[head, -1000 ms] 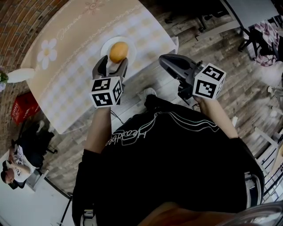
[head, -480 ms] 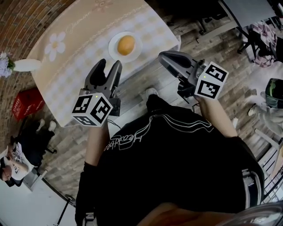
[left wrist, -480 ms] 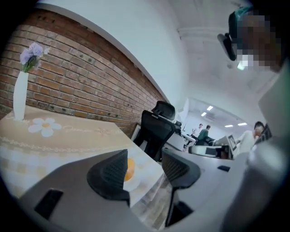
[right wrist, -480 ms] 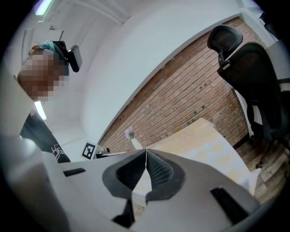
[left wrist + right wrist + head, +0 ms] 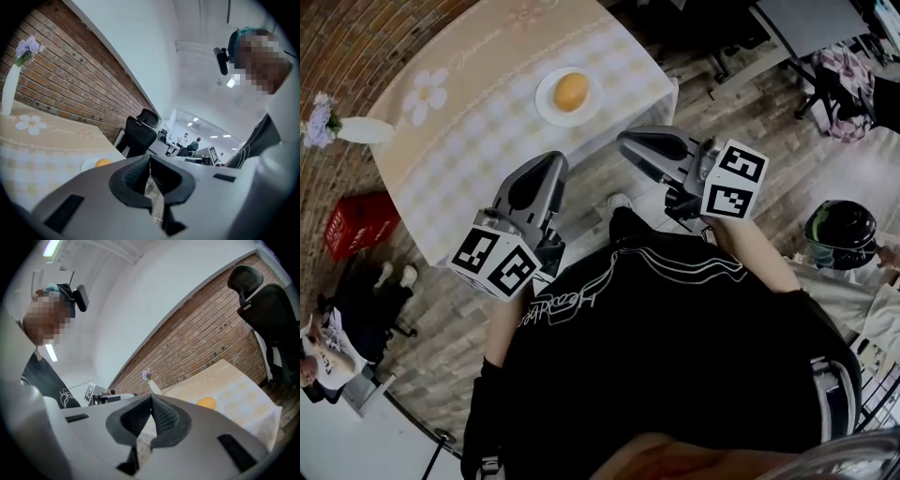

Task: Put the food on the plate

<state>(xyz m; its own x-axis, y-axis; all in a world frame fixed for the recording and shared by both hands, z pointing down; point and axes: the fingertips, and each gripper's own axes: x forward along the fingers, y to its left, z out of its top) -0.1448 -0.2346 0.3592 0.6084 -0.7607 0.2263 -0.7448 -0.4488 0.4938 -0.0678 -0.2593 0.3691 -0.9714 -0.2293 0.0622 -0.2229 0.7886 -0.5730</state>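
Round orange food (image 5: 571, 91) sits on the plate (image 5: 546, 111), far across the bench (image 5: 469, 141); probably light and soft, best pinched gently across its middle. Jaws of left gripper (image 5: 551, 163) and right gripper (image 5: 628, 142) are together, empty

Count: 1 table (image 5: 469, 141), 1 white plate (image 5: 547, 105), 1 round orange food item (image 5: 571, 91), 1 white vase (image 5: 364, 129), 1 red crate (image 5: 356, 225), 2 grippers: left gripper (image 5: 546, 169), right gripper (image 5: 628, 143).

Cursive print on black shirt (image 5: 565, 302) and tablecloth (image 5: 478, 56): neither legible.
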